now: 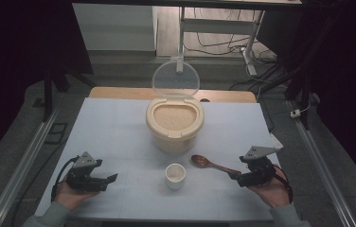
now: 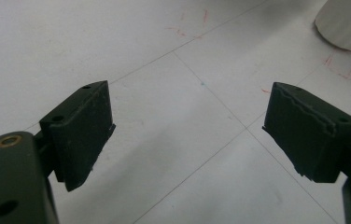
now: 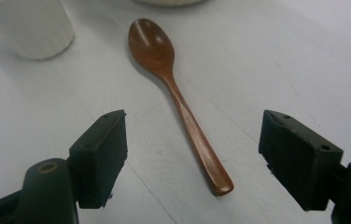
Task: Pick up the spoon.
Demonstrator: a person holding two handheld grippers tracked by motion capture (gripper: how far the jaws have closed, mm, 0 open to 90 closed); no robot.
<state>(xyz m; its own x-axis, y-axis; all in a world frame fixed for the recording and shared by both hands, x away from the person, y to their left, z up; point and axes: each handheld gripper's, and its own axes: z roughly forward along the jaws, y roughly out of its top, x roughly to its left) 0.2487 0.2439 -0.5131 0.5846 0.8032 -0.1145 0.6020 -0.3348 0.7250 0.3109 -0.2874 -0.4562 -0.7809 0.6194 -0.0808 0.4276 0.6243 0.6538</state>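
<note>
Wooden spoon (image 1: 212, 165) lies flat on the bench (image 1: 119, 127), to the right of the small white cup (image 1: 175, 176) and in front of the open rice container (image 1: 174, 124). Its bowl points toward the container and the bench middle; its handle runs out toward the person's right side.

Right gripper (image 1: 238, 178) is the nearer one by far: in the high view the handle end sits just at its jaws. In the right gripper view the spoon (image 3: 178, 100) runs away from the camera, handle end nearest, bowl farthest, with the cup (image 3: 29, 25) at upper left. The handle tip lies between the two jaws but nearer the right-hand one, so the long axis is roughly in line with the gripper's reach, skewed a little to one side.

Jaws of the right gripper: wide apart, nothing held, neither pad touching the handle. Whether they sit at handle height or slightly above it is hard to judge from this angle.

Judgement: the grasp would turn on bringing the jaws down across the handle's thin end, closing across its width.

Left gripper (image 1: 111, 178) rests low on the left of the bench, well apart from the spoon, hand beneath it. In the left gripper view its jaws stand wide open over bare bench, cup edge (image 2: 348, 23) at upper right. Nothing held.
</note>
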